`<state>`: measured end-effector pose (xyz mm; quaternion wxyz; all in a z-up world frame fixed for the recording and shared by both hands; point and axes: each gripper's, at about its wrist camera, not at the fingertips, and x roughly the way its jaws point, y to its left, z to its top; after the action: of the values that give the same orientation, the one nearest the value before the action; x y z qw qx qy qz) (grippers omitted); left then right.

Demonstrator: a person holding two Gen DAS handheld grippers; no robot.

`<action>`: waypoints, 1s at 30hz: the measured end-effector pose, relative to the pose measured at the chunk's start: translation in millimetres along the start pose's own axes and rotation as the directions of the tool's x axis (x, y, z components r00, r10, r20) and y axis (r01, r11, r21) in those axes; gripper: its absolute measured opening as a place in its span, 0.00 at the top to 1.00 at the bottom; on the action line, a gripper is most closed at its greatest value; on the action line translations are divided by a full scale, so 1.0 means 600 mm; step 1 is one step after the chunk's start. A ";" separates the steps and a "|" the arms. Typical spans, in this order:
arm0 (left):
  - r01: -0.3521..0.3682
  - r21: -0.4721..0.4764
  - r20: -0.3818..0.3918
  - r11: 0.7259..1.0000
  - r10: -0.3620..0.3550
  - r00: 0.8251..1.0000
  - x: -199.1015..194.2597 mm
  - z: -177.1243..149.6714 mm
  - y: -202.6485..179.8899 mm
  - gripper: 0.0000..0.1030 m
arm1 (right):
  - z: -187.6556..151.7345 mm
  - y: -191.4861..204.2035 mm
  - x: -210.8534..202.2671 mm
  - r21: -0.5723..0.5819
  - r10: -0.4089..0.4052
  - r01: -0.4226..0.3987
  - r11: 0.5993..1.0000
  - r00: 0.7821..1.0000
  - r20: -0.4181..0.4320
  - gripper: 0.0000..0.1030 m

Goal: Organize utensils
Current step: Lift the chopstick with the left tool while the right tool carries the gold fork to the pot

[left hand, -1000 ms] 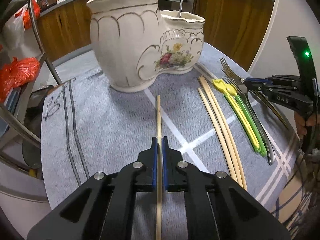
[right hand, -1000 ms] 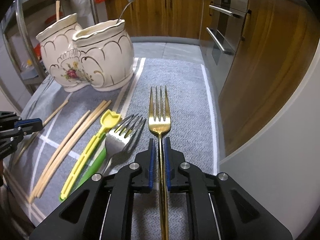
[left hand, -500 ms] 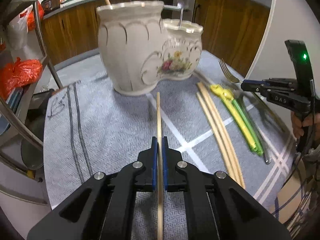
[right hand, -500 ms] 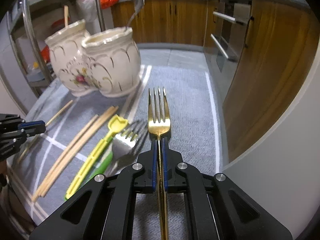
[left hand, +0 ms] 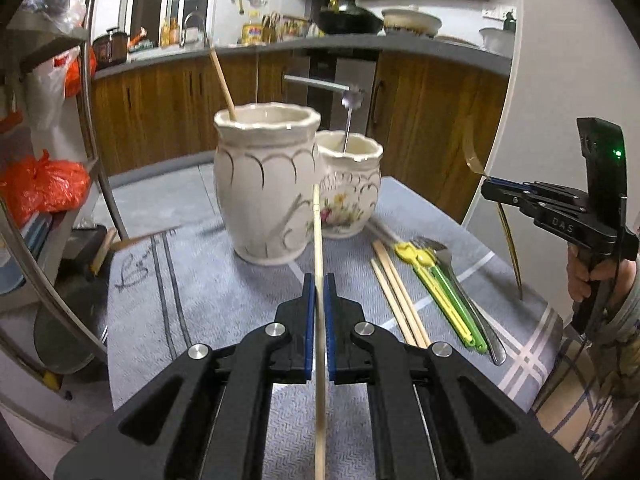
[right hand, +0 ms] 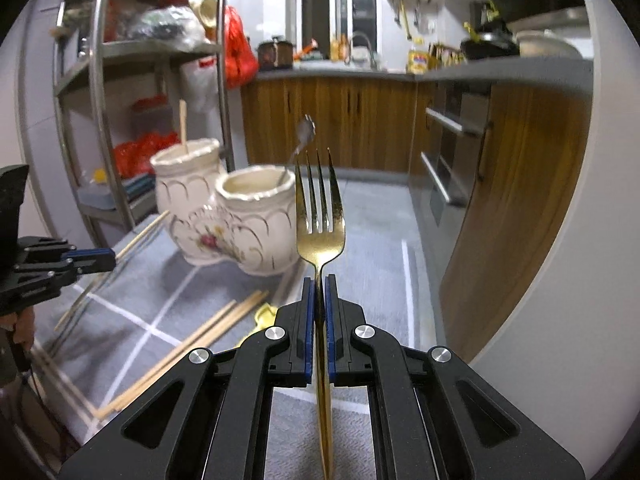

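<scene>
My left gripper (left hand: 319, 280) is shut on a wooden chopstick (left hand: 318, 236), lifted off the cloth and pointing at a cream double-pot holder (left hand: 264, 184). One chopstick stands in the taller pot, and a silver utensil (left hand: 349, 118) stands in the lower pot (left hand: 352, 188). My right gripper (right hand: 319, 282) is shut on a gold fork (right hand: 320, 216), tines forward, raised above the cloth to the right of the holder (right hand: 248, 224). From the left wrist view, the right gripper (left hand: 490, 188) hangs at the right, fork (left hand: 474, 156) in it.
On the grey striped cloth (left hand: 192, 292) lie two loose chopsticks (left hand: 396, 292), yellow and green plastic utensils (left hand: 440, 288) and a silver fork (left hand: 460, 276). A metal shelf rack (right hand: 100, 92) stands left of the table. Wooden cabinets (right hand: 352, 120) are behind.
Both grippers rose and tilted up, lifting the chopstick and the gold fork off the cloth. The holder now appears lower and farther in both views.
</scene>
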<state>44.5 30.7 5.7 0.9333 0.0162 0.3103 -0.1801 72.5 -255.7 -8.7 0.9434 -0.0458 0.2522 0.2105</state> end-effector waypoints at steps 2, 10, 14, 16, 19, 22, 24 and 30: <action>-0.001 -0.003 0.029 1.000 0.001 1.000 -0.006 0.002 0.000 0.96 | 0.002 0.005 -0.013 -0.021 -0.003 0.004 1.000 0.999 0.043 0.94; 0.000 -0.023 0.103 1.000 0.002 0.995 -0.023 0.003 0.006 0.96 | 0.031 0.029 -0.046 -0.053 0.003 0.006 0.999 0.984 0.175 0.94; 0.010 -0.029 0.152 1.000 -0.006 0.988 -0.035 0.011 0.009 0.96 | 0.055 0.032 -0.050 -0.037 0.007 0.001 0.999 0.976 0.218 0.94; 0.007 -0.027 0.181 1.000 -0.002 0.984 -0.042 0.019 0.010 0.96 | 0.065 0.031 -0.046 -0.023 0.015 -0.011 1.000 0.977 0.212 0.94; 0.012 -0.033 0.222 0.999 -0.004 0.975 -0.049 0.039 0.016 0.96 | 0.083 0.027 -0.037 0.009 0.039 -0.042 0.999 0.979 0.202 0.94; 0.016 -0.043 0.282 0.999 -0.003 0.959 -0.059 0.065 0.024 0.96 | 0.102 0.026 -0.029 0.026 0.054 -0.060 0.998 0.979 0.197 0.94; 0.021 -0.051 0.317 0.998 -0.003 0.948 -0.061 0.088 0.032 0.96 | 0.117 0.029 -0.026 0.029 0.059 -0.067 0.997 0.977 0.204 0.94; 0.059 -0.091 0.412 0.994 -0.016 0.911 -0.059 0.157 0.063 0.96 | 0.169 0.033 -0.009 0.035 0.070 -0.081 0.996 0.969 0.237 0.94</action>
<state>85.2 64.1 99.6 0.9736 -0.0754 0.1164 -0.1813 106.0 -220.0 82.8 0.9588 0.0102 0.1447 0.2444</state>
